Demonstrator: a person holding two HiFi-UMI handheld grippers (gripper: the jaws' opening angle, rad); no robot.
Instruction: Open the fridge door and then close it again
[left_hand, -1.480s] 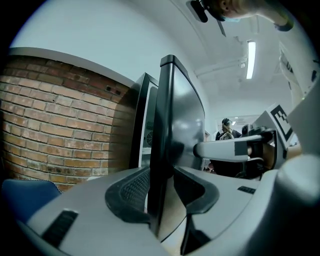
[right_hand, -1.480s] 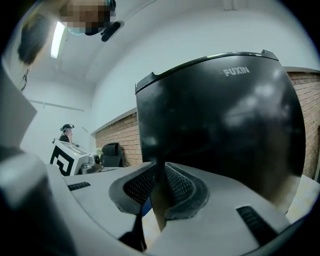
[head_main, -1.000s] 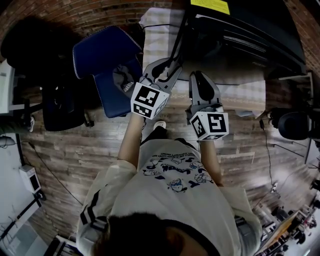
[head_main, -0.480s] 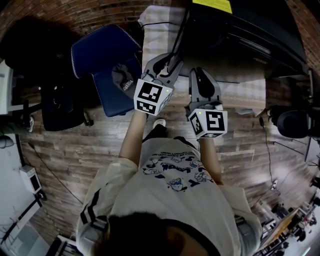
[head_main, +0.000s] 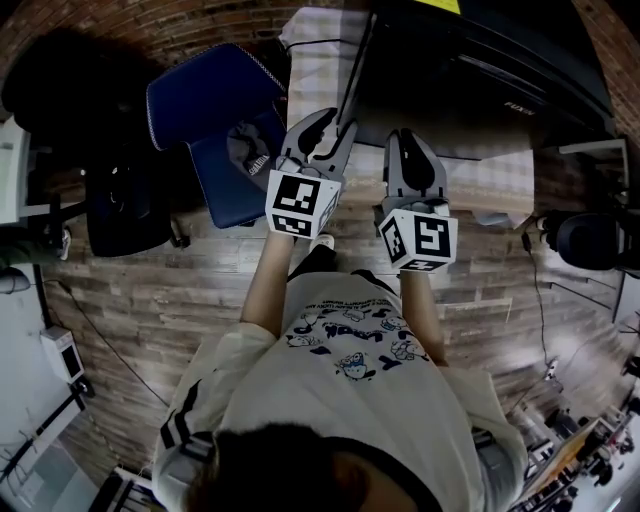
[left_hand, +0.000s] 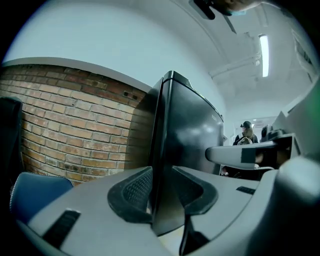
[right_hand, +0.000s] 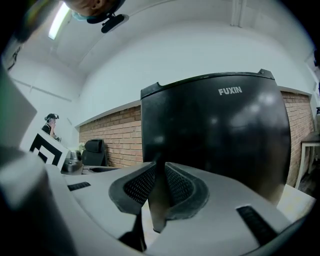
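Observation:
A black fridge (head_main: 480, 60) stands on a cloth-covered table (head_main: 320, 60) in front of me. My left gripper (head_main: 325, 130) is at the fridge's left front corner. In the left gripper view its jaws have just been closing, and the left gripper (left_hand: 162, 192) now has the tall black edge of the fridge door (left_hand: 167, 125) between its pads, pressed from both sides. My right gripper (head_main: 408, 140) hangs beside it, facing the fridge front (right_hand: 215, 135) from a short way off. The right gripper (right_hand: 158, 187) shows only a narrow gap between its pads, with nothing held.
A blue chair (head_main: 215, 110) with a cap on its seat stands left of the table, and a black office chair (head_main: 125, 215) further left. A brick wall (left_hand: 65, 125) runs behind the fridge. A person (left_hand: 245, 132) stands far off. The floor is wood planks.
The left gripper's jaws have narrowed around the fridge door edge and the gripper has turned slightly. Both hands stay nearly where they were.

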